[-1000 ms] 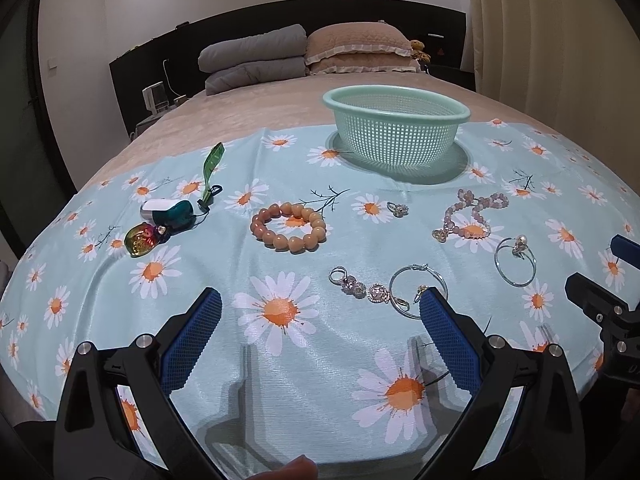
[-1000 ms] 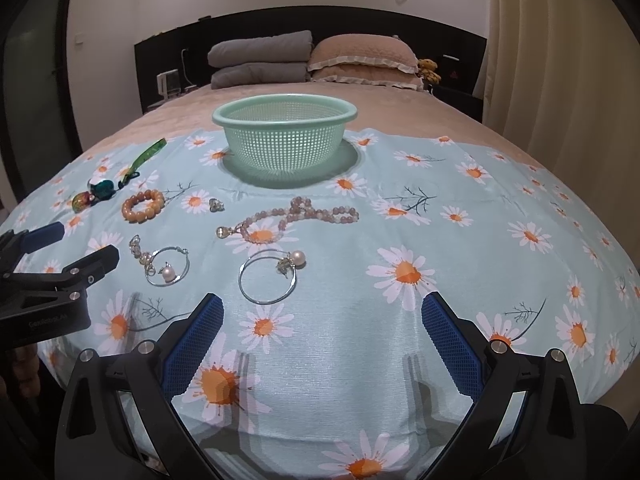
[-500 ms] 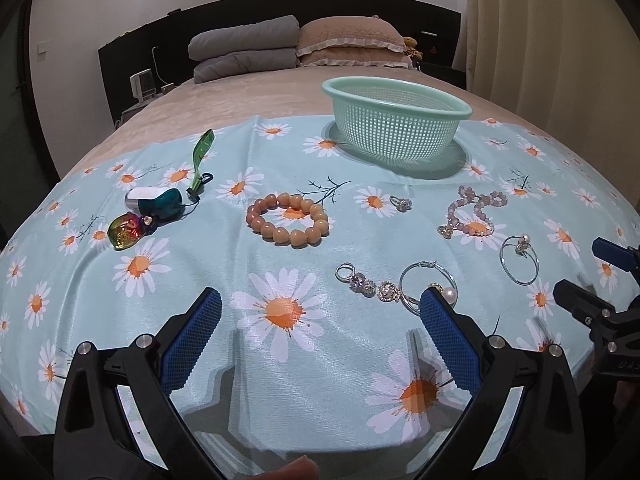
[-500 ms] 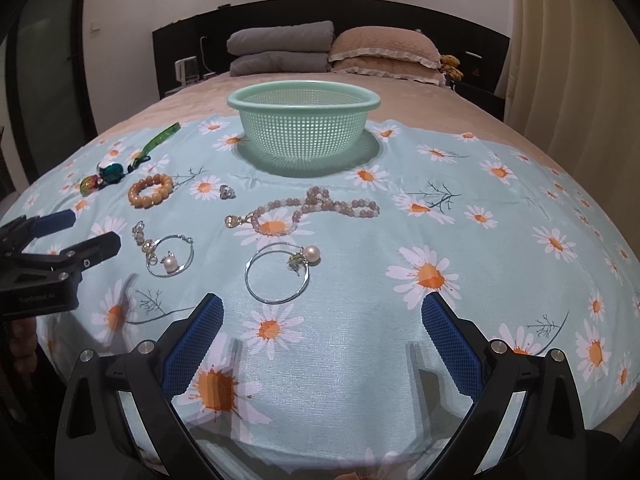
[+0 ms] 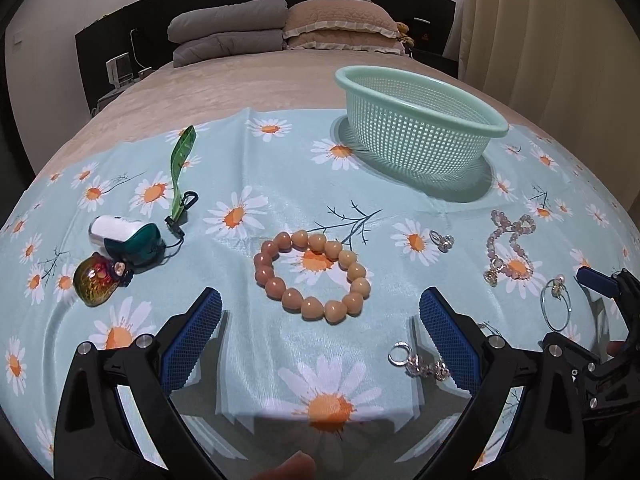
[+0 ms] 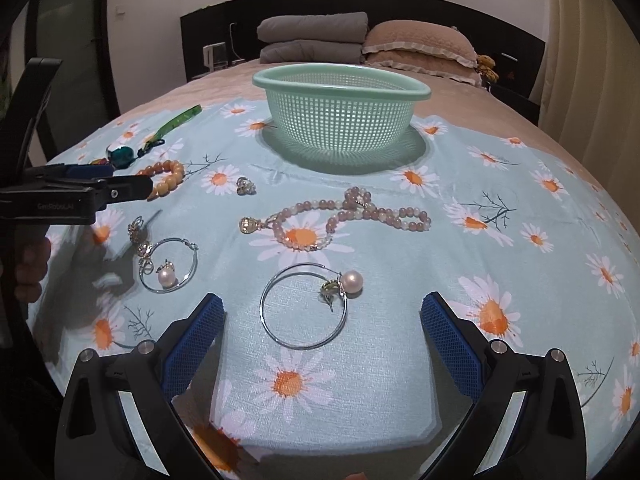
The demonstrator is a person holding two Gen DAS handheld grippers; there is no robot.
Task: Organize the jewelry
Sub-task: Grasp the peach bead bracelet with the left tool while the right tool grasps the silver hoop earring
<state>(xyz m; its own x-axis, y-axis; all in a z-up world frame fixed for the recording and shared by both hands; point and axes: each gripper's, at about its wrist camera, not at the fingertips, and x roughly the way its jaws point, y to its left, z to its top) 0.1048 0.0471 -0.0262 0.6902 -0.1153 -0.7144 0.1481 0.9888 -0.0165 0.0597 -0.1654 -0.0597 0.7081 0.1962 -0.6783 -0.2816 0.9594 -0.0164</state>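
Right now the jewelry lies spread over a daisy-print cloth [image 5: 248, 176] on the bed [image 5: 240, 80]. An orange bead bracelet [image 5: 311, 277] sits just ahead of the left claw [image 5: 320, 334], whose blue-padded fingers stand wide apart with nothing between them. A small silver charm earring [image 5: 418, 364] lies close inside its right finger. A hoop earring with a pearl [image 6: 310, 306] lies between and just ahead of the fingers of the right claw [image 6: 322, 338], which also stands wide and empty. A second, smaller pearl hoop [image 6: 168, 265] rests to its left, touching a silver charm piece. Beyond them a pink bead bracelet with a gold pendant [image 6: 336, 220] lies in a loose loop, and a small silver ring [image 6: 245, 186] sits near it. The mint-green mesh basket [image 6: 340, 120] stands upright at the far edge of the cloth, well apart from both claws; from these views its inside cannot be seen fully. Off to the left lie a green strap [image 5: 182, 168], a white-and-teal case [image 5: 126, 240] and an iridescent shell-like charm [image 5: 96, 283] touching it. Grey and tan pillows [image 5: 280, 28] stack against the headboard.
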